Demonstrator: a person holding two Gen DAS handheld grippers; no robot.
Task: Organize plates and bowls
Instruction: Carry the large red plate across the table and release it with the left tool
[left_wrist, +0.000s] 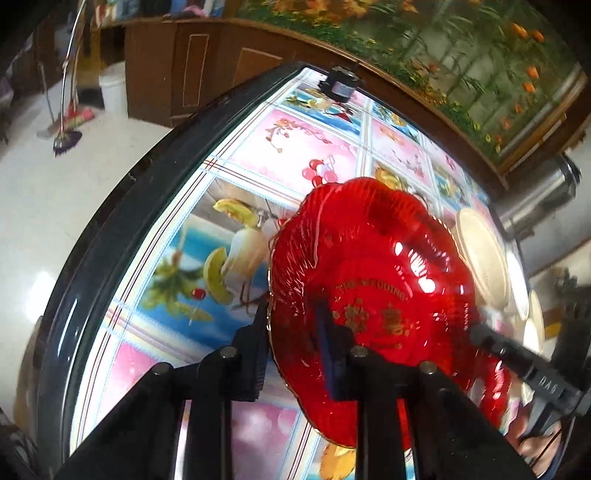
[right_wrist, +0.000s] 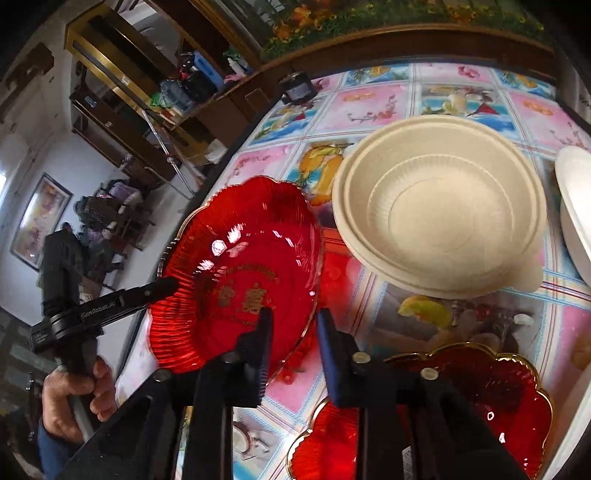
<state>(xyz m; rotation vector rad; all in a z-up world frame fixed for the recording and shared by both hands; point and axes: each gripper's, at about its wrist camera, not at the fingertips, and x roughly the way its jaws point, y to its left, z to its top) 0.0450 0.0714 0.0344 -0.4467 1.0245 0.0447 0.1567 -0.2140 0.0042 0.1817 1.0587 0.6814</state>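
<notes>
A red translucent plate (right_wrist: 236, 273) with a scalloped gold rim and gold lettering is tilted above the bench (right_wrist: 476, 92), which is covered by a glossy cloth printed with fruit and flower squares. The left gripper (left_wrist: 293, 332) is clamped on the plate's rim, one finger under the edge and the blue-padded finger (left_wrist: 327, 332) pressed on the ribbed upper face. The right gripper (right_wrist: 293, 326) is closed on the opposite edge of the same plate, its left finger lying on the red surface and its blue-padded finger (right_wrist: 327, 332) just outside the gold rim. In the right wrist view, a hand (right_wrist: 72, 395) holds the handle of the left gripper at the plate's far side. Just beside the lifted plate, a stack of cream paper bowls (right_wrist: 439, 206) rests on the bench, and a white plate (right_wrist: 576, 206) shows at the right edge. A second red plate (right_wrist: 480, 391) lies flat near the bench's front edge, beneath the right gripper. A small dark jar (right_wrist: 297, 86) stands at the far corner of the bench
</notes>
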